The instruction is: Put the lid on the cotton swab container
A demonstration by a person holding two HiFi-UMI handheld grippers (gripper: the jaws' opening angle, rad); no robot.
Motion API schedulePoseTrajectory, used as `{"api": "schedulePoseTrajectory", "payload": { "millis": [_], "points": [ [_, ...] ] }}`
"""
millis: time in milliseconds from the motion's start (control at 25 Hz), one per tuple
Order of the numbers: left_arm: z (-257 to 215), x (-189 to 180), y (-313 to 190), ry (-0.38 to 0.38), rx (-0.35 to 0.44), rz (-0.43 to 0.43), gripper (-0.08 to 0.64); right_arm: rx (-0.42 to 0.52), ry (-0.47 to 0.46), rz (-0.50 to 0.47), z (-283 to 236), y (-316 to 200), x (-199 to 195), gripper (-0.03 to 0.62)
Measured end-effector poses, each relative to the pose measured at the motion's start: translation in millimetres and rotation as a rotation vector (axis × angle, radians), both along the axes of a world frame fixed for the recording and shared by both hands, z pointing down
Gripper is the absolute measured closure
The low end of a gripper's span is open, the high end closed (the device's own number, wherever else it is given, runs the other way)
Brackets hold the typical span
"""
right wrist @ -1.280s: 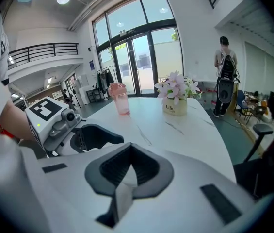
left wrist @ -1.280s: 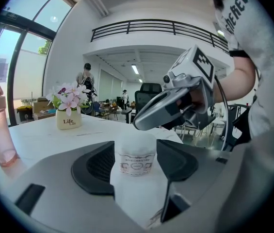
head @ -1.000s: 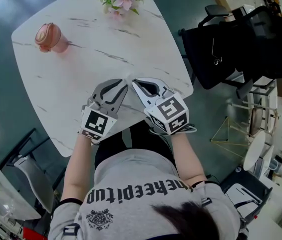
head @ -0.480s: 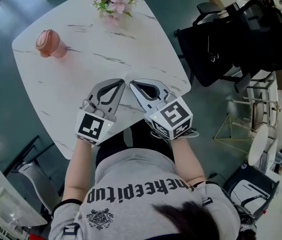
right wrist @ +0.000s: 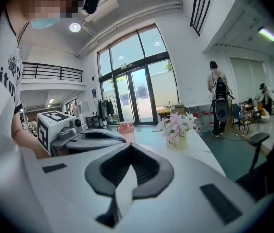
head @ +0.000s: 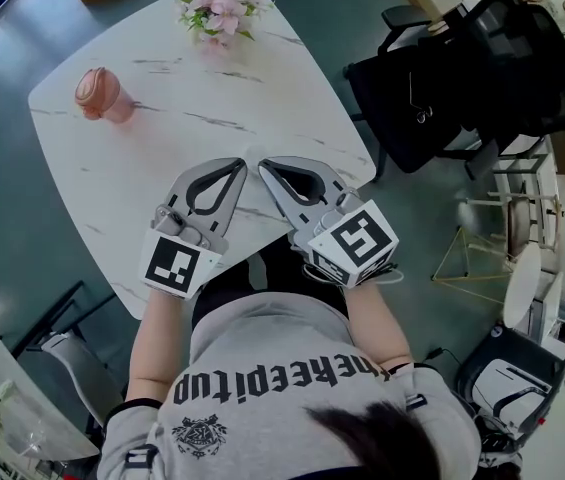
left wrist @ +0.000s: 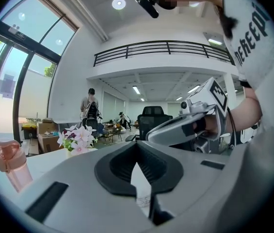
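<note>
Since both claws are pressed together on nothing, no step of the lidding looks to be in hand. The left gripper (head: 242,163) and right gripper (head: 265,164) hover tip to tip over the near edge of the table (head: 162,153), while the pink container (head: 102,98) stands near the far left corner, well apart from either. It seems to carry its lid (head: 89,75) on top, though I cannot tell whether it is properly seated. No loose lid shows on the table. Next move, as I judge it — reach across to the container, spread one claw first, and check the lid.
</note>
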State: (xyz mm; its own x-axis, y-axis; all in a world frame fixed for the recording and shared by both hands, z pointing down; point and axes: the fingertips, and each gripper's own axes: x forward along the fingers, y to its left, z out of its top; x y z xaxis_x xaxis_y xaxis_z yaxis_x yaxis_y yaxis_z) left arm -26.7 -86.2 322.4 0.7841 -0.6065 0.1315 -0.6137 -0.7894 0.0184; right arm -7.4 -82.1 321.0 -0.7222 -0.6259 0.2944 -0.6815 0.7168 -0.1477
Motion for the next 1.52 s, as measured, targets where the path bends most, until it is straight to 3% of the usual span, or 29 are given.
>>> {"api": "schedulePoseTrajectory", "payload": {
  "millis": [600, 1520],
  "points": [
    [-39.4, 0.8, 13.8, 0.04, 0.039, -0.026, 0.546, 0.113, -0.058, -0.01, -38.7, 15.6, 3.8, 0.581],
    [-46.6, 0.9, 13.7, 0.047, 0.058, -0.043, 0.545, 0.131, -0.068, -0.014, -44.3, 18.8, 6.2, 0.581]
  ]
}}
